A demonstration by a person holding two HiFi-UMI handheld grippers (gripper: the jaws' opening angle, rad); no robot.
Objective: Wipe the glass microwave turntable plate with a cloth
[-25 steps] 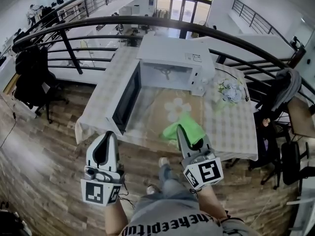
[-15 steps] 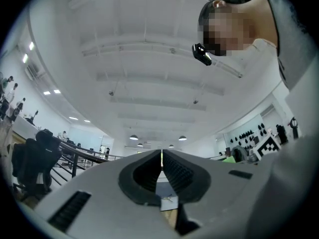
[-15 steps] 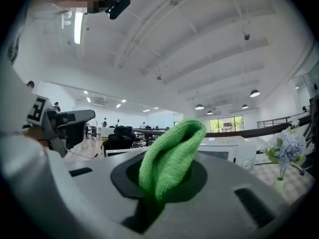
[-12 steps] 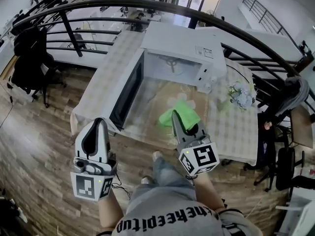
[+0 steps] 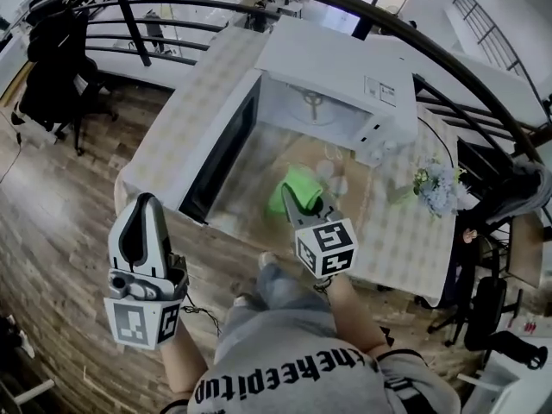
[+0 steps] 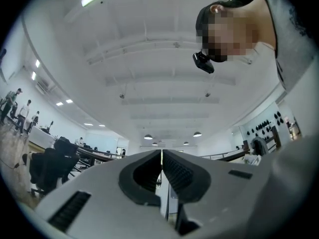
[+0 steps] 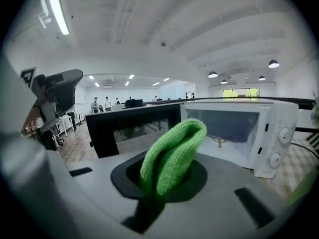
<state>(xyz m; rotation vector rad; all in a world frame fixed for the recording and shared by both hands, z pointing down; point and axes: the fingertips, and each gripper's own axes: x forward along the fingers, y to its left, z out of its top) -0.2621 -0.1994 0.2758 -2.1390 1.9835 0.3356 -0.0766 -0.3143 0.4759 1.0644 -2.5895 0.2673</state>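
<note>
Cloth point(image 7: 172, 153), green, sits pinched in the right gripper point(image 5: 297, 201); the left gripper point(image 5: 144, 205) is closed, empty. Wiping likely needs flat, light pressure.

Empty left tool point(image 5: 145, 200) low, jaws together; right tool point(image 5: 300, 203) forward, tight on cloth point(image 5: 285, 188).

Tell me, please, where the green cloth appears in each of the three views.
Head view: the green cloth is mid-frame, pinched in the right gripper, in front of the microwave.
Left gripper view: not in it; the left gripper is shut and empty.
Right gripper view: centre, folded between the jaws.
Shared landmark: the white microwave with its door open, seen in the head and right gripper views.
</note>
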